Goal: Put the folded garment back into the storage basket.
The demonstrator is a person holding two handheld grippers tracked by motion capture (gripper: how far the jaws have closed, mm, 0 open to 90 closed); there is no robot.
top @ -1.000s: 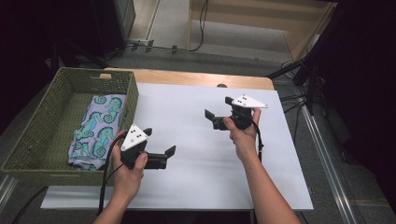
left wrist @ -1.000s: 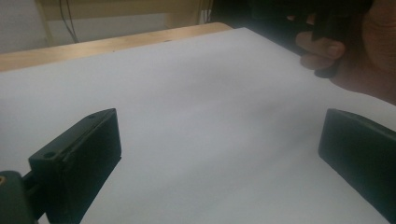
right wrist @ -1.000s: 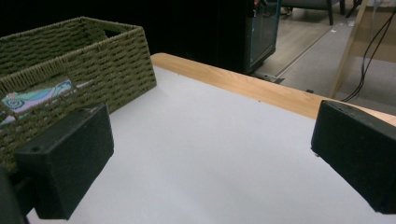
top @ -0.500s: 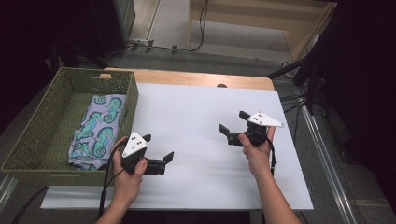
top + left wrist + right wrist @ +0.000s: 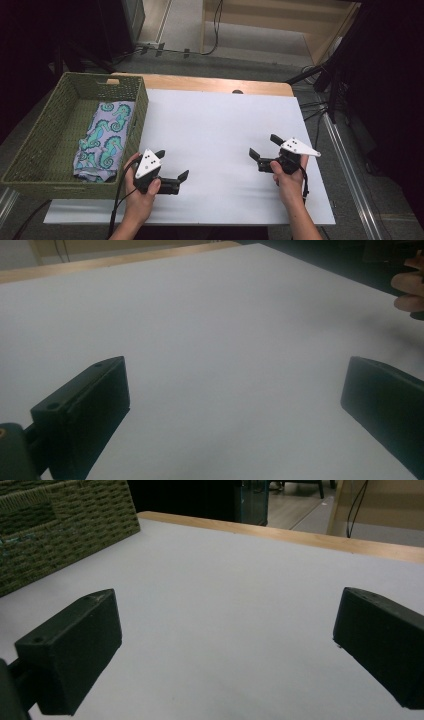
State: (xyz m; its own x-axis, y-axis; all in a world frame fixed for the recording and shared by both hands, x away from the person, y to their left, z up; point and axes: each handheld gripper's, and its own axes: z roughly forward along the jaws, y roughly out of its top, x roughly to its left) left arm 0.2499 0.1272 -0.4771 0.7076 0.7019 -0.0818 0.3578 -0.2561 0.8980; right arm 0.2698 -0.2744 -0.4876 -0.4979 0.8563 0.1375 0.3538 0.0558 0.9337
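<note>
The scene is viewed from above by the high view, looking forward and down from the person's side; the whole white counter (image 5: 210, 130) is taken in, with the woven basket (image 5: 60, 175) at 9 o'clock. The left gripper view is carried low on the left claw (image 5: 172, 165), close over the counter (image 5: 210, 340), and is faced across it. The right gripper view is carried equally low on the right claw (image 5: 265, 147) and is faced toward the basket (image 5: 60, 525). The white surface and basket wall are shared with the high view.
</note>
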